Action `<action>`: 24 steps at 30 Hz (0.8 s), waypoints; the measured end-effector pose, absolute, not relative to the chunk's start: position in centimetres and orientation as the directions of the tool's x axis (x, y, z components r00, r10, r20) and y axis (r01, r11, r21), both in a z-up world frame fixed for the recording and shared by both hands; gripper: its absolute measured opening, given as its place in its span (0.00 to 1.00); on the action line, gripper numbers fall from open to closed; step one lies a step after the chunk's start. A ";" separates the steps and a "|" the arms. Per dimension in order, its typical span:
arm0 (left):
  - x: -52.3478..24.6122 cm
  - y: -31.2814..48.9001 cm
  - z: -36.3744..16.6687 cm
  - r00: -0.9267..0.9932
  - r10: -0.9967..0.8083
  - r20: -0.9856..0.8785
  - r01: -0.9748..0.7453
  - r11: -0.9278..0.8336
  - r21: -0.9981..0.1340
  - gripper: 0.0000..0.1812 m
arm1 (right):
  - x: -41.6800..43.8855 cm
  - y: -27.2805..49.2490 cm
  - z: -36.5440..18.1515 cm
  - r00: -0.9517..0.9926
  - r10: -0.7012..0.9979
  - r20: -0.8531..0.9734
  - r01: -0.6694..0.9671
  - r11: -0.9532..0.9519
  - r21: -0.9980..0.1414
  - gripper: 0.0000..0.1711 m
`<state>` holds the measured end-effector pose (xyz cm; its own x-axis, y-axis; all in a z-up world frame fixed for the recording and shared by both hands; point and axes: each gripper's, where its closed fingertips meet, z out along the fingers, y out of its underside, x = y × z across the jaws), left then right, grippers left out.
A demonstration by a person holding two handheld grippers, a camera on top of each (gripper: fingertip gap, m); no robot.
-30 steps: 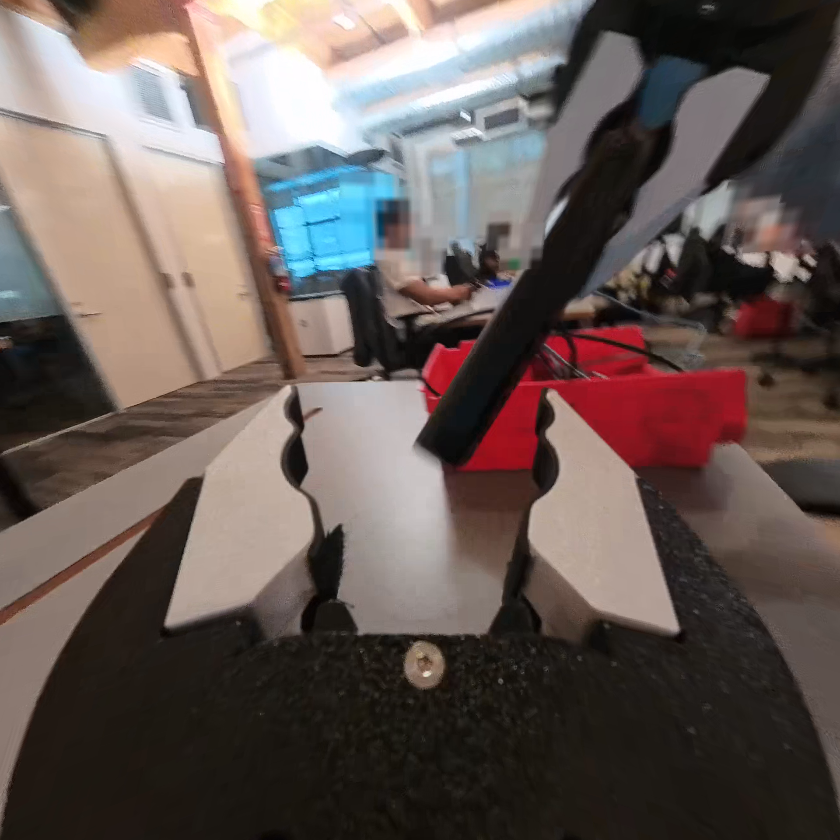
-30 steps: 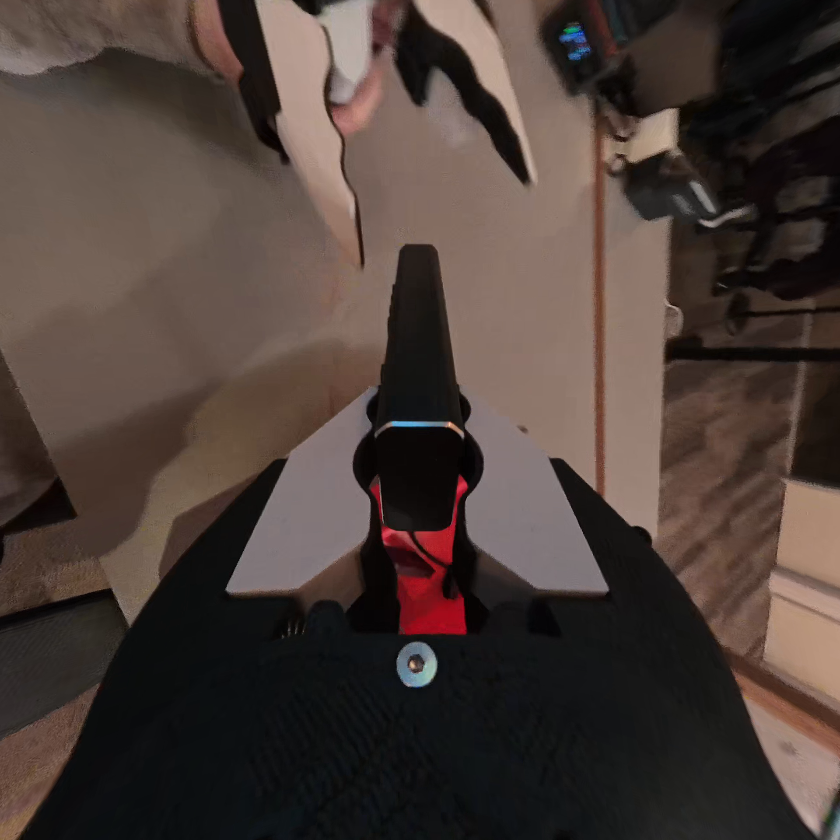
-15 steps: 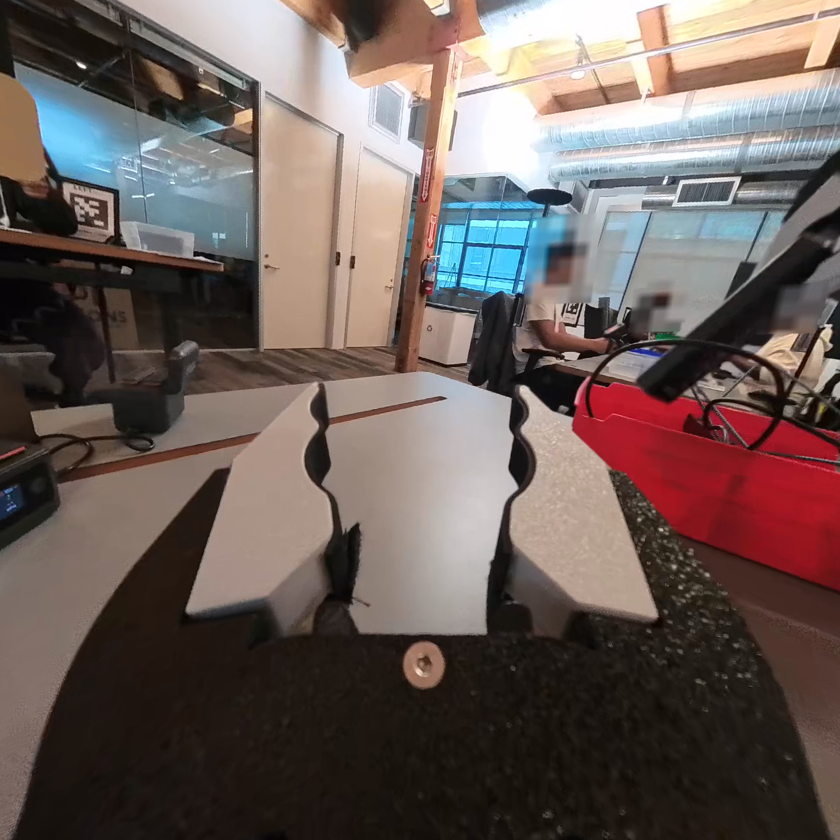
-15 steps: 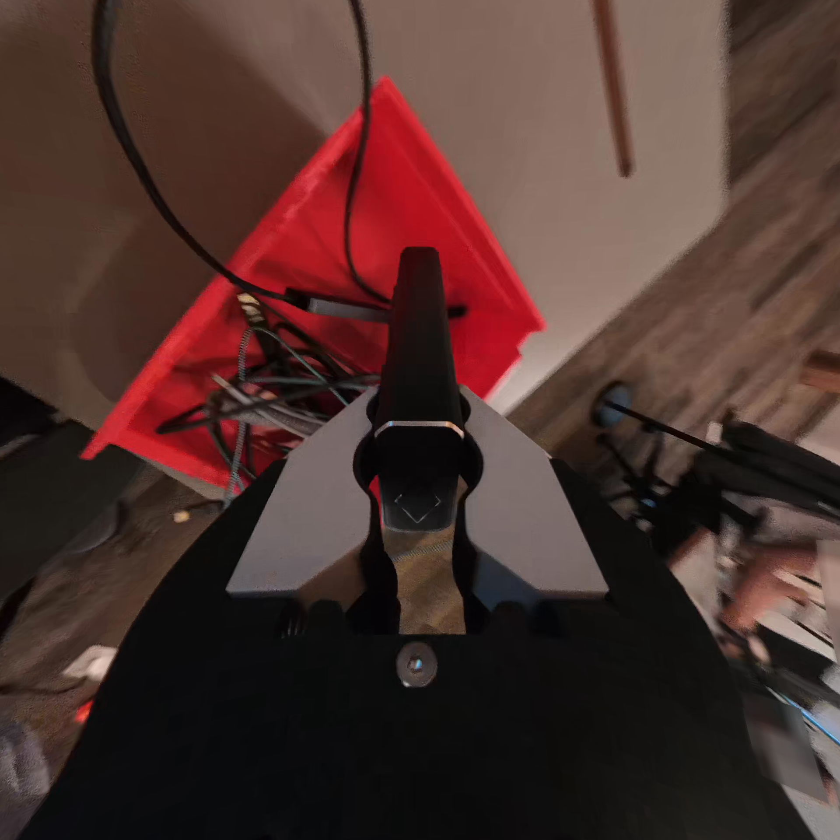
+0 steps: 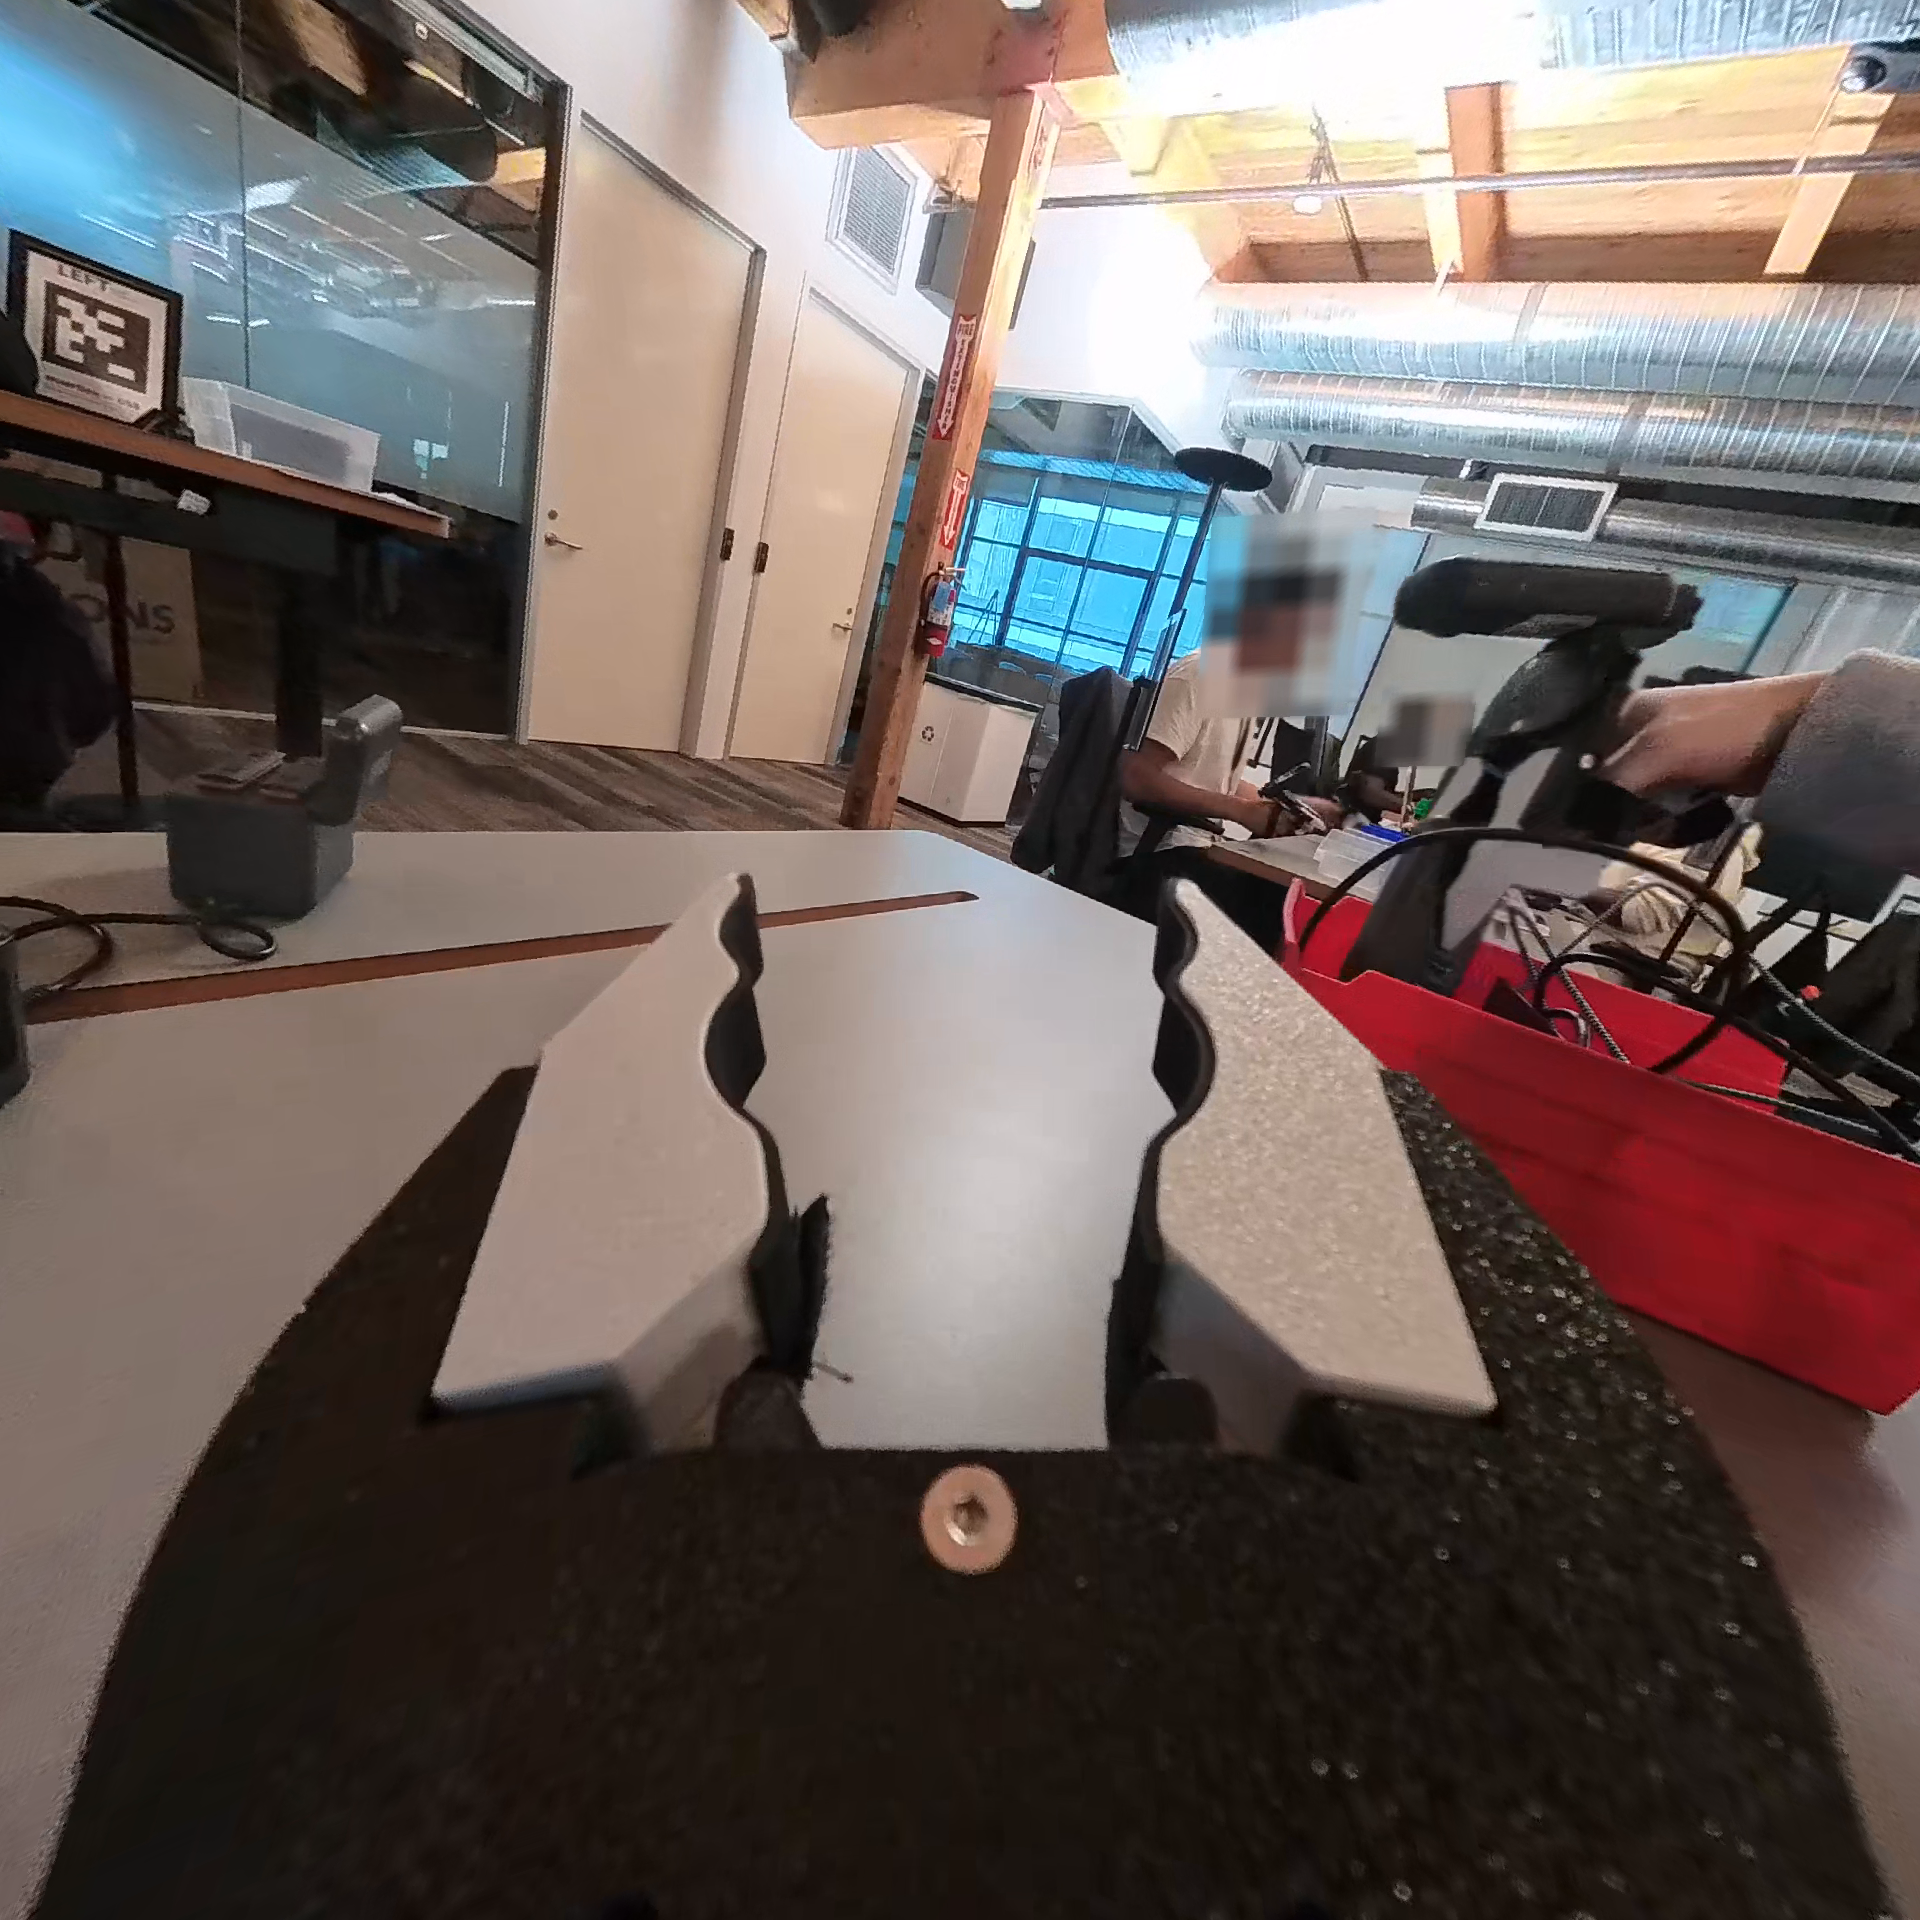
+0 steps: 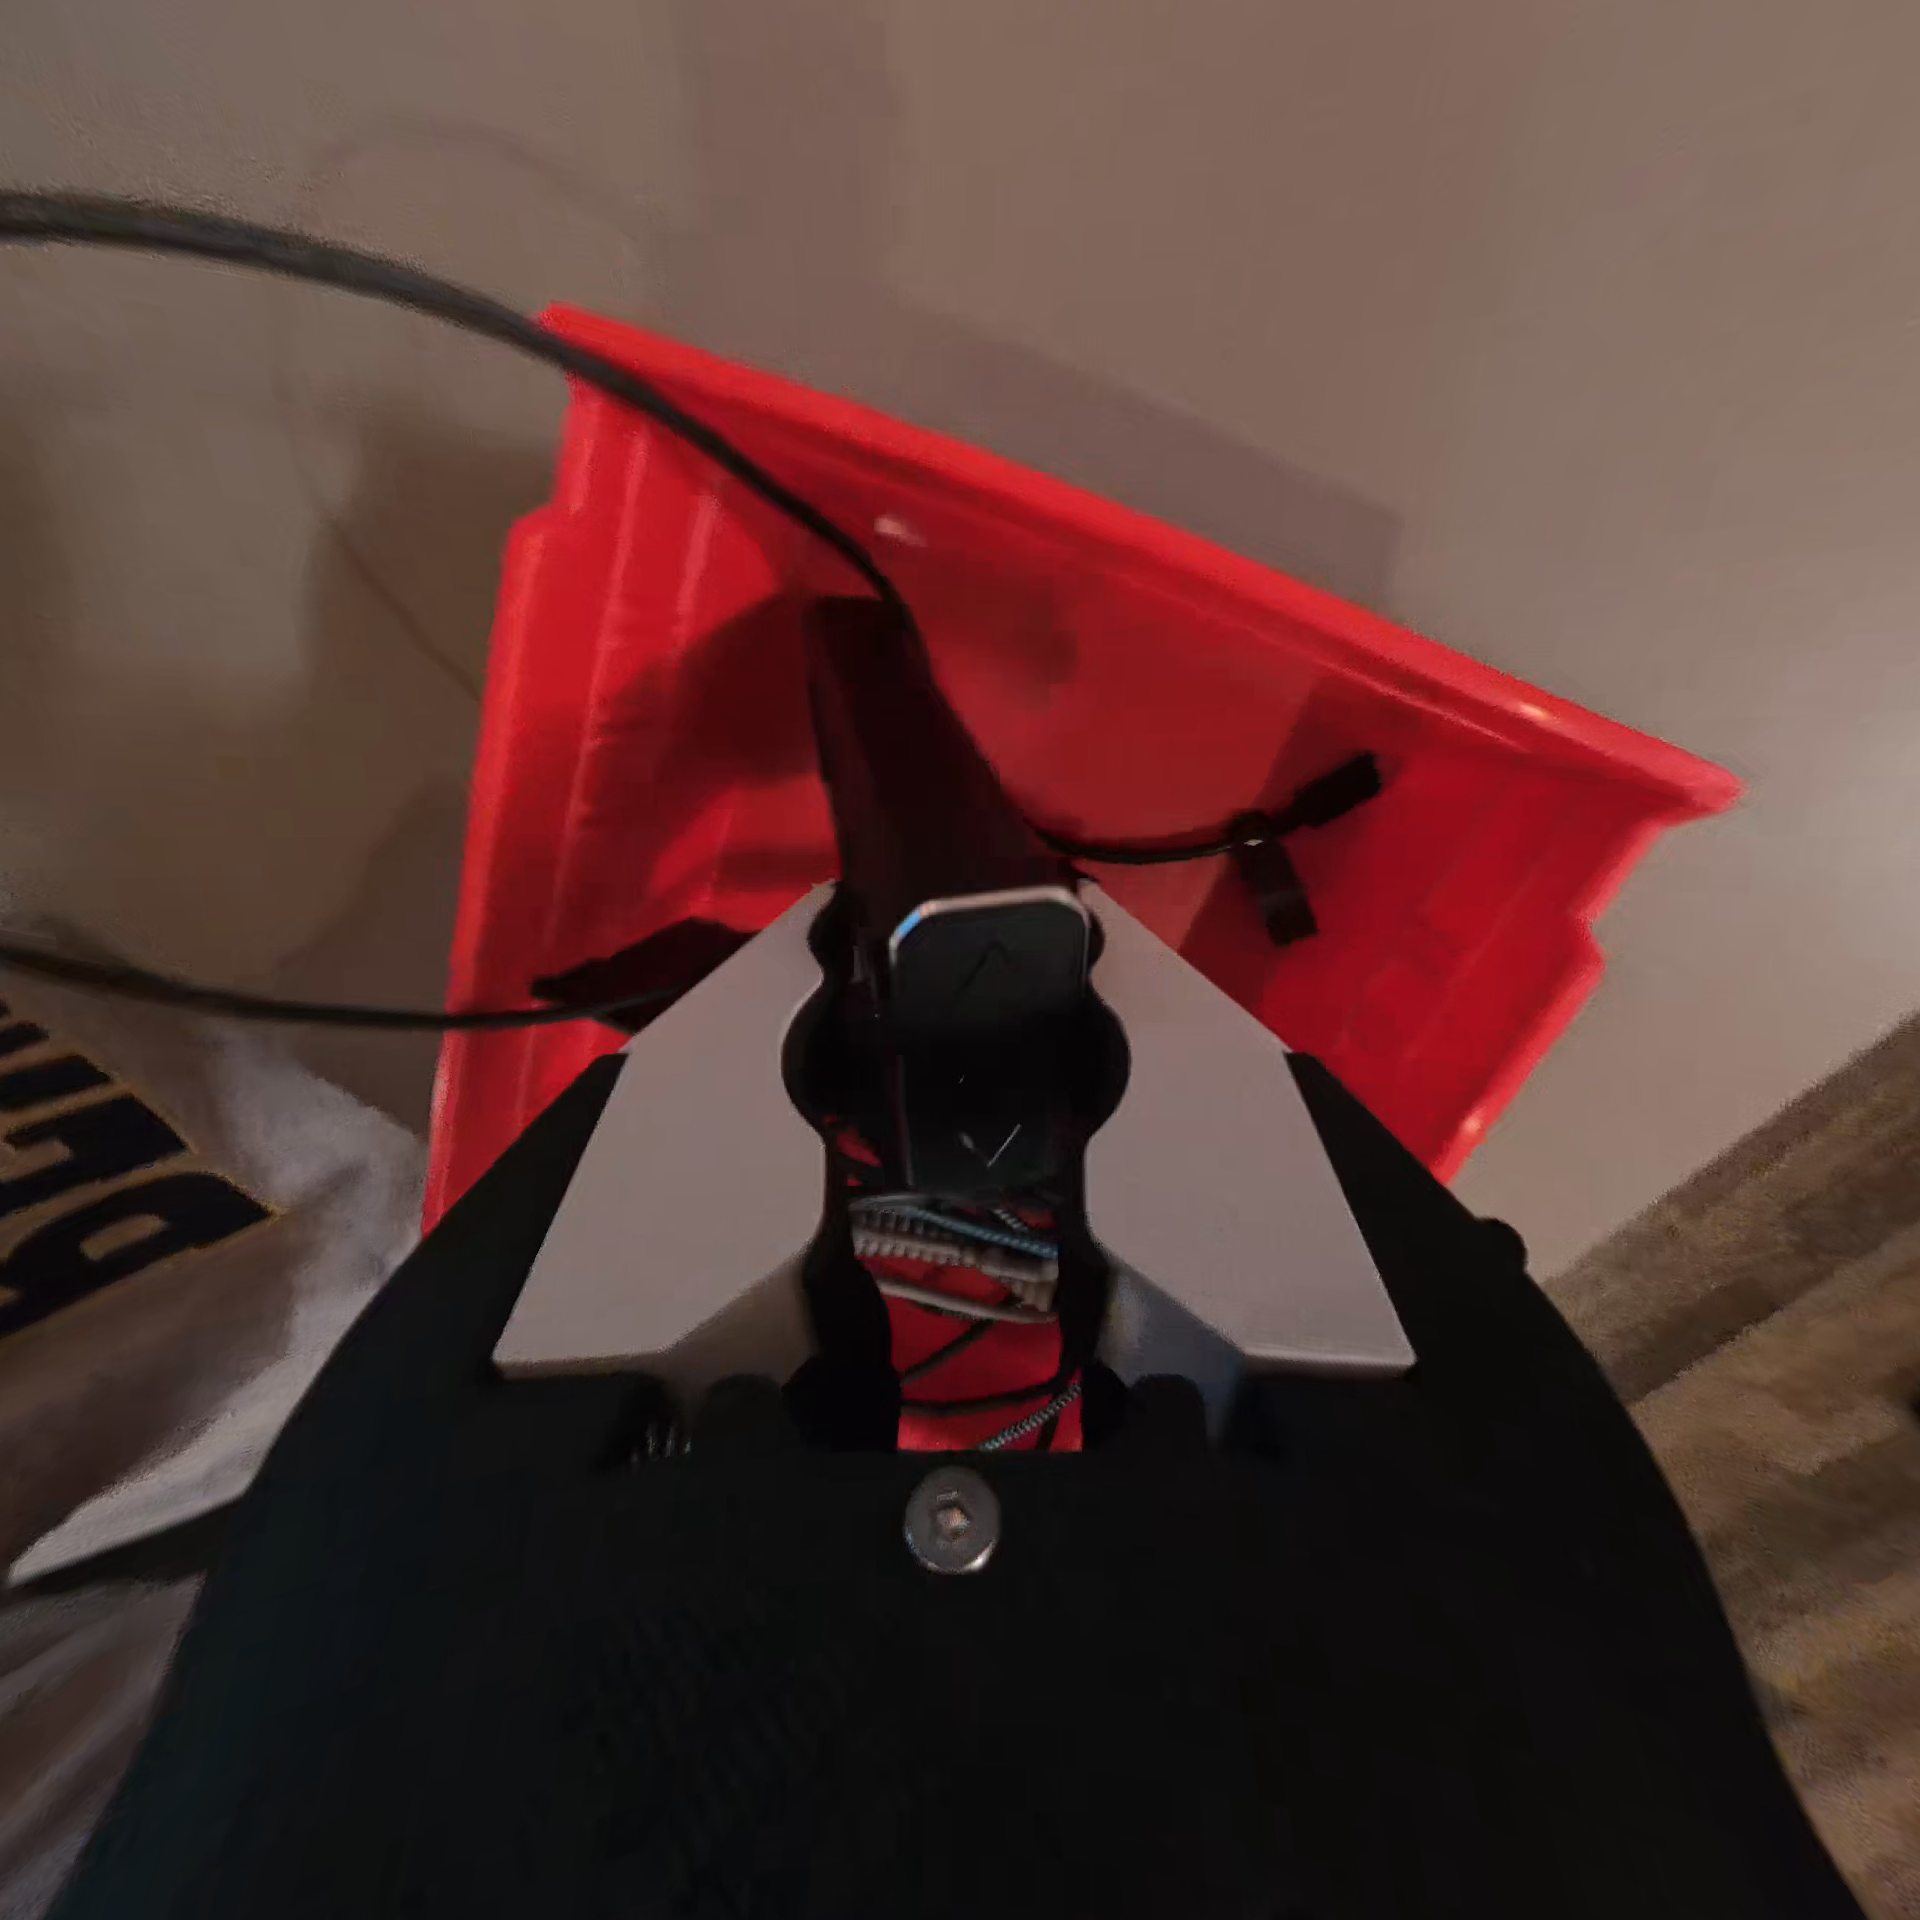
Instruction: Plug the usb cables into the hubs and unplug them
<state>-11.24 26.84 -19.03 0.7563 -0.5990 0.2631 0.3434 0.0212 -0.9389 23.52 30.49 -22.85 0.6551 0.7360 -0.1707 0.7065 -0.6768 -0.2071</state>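
Observation:
My left gripper (image 5: 958, 904) is open and empty, held low over the grey table (image 5: 312, 1091). My right gripper (image 6: 961, 904) is shut on a black USB hub (image 6: 987, 997) and points it down into a red bin (image 6: 1299, 727). The hub's far end is inside the bin among loose black cables (image 6: 665, 405) and their connectors (image 6: 1340, 790). In the left wrist view the red bin (image 5: 1662, 1195) stands at the right with cables (image 5: 1621, 977) looping out. There a hand holds the right gripper (image 5: 1439, 956) above the bin with the hub (image 5: 1397, 914) aimed downward.
A dark grey device (image 5: 270, 831) with a cord sits at the table's far left. A seated person (image 5: 1174, 758) works at a desk beyond the table, near a wooden post (image 5: 935, 520). Carpeted floor (image 6: 1714, 1247) shows past the table edge beside the bin. There is about 35 cm between the tips of the two grippers.
My right gripper carried the hub from near the left gripper over to the red bin and lowered it inside. My left gripper stayed open and turned to look level across the table.

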 end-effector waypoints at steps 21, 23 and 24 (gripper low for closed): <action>-10.5 26.5 -19.1 0.748 -0.616 0.248 0.323 0.011 -0.946 0.41 | 26.7 33.1 -18.2 0.421 0.587 0.692 0.885 -0.433 -0.171 0.43; -10.5 26.6 -19.1 0.757 -0.610 0.236 0.310 0.018 -0.950 0.42 | 25.7 31.4 -14.9 0.487 0.467 0.738 0.870 -0.335 -0.362 0.43; -10.4 26.6 -19.1 0.762 -0.606 0.228 0.302 0.021 -0.953 0.42 | 25.7 30.0 -13.5 0.531 0.414 0.739 0.847 -0.290 -0.446 0.43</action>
<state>-10.43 26.58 -19.11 0.7623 -0.6056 0.2284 0.3023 0.0211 -0.9530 25.67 30.01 -13.50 0.5309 0.4139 0.7395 0.8469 -0.2902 -0.4456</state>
